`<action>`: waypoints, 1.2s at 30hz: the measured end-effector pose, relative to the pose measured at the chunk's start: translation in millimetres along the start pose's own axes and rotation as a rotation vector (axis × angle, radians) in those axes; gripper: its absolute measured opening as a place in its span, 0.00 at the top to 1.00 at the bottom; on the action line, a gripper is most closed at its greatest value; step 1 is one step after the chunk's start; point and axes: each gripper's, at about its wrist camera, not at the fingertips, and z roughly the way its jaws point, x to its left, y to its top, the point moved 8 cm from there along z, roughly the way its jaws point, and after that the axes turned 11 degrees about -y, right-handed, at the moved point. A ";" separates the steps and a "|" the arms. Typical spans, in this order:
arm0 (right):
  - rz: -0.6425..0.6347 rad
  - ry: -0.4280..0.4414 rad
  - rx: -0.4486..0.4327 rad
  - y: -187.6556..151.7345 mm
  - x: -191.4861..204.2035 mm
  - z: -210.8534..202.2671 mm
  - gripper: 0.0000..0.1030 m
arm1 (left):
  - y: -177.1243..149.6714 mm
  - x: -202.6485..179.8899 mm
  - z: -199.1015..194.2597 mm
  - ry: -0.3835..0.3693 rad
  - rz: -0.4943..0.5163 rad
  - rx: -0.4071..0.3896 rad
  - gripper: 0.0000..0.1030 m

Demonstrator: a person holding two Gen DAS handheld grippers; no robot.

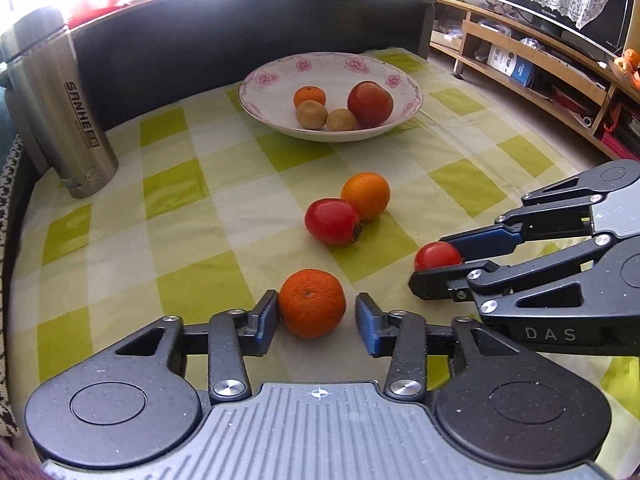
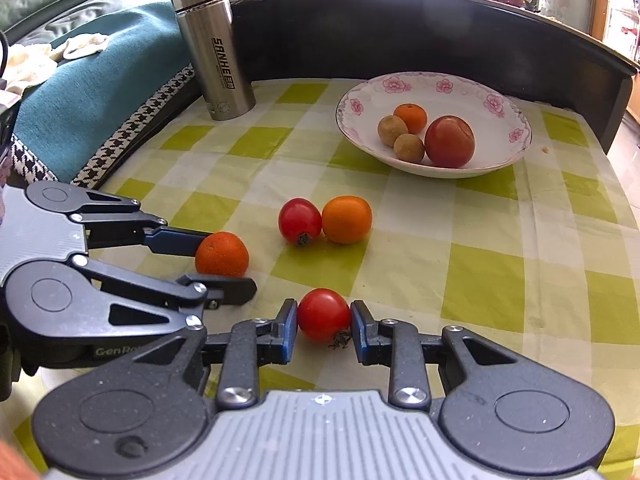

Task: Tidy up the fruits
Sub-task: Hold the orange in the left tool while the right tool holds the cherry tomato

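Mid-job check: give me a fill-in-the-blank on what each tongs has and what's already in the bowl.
1. The left tongs straddle an ____ on the checked cloth.
2. The right tongs pinch a small red ____.
3. The bowl already holds ____ fruits.
4. The steel flask stands ____.

Missing: orange; tomato; four; upright

Both the left gripper (image 1: pixel 316 312) and the right gripper (image 2: pixel 324 328) have speckled black linkage arms, silver screws, blue finger pads, ribbed grey bodies with a white crosshair, and raised lettering.
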 end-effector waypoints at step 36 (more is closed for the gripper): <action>0.013 -0.030 0.004 9.6 -1.4 -9.4 0.68 | 10.2 -5.7 -10.8 0.021 -0.002 -0.026 0.59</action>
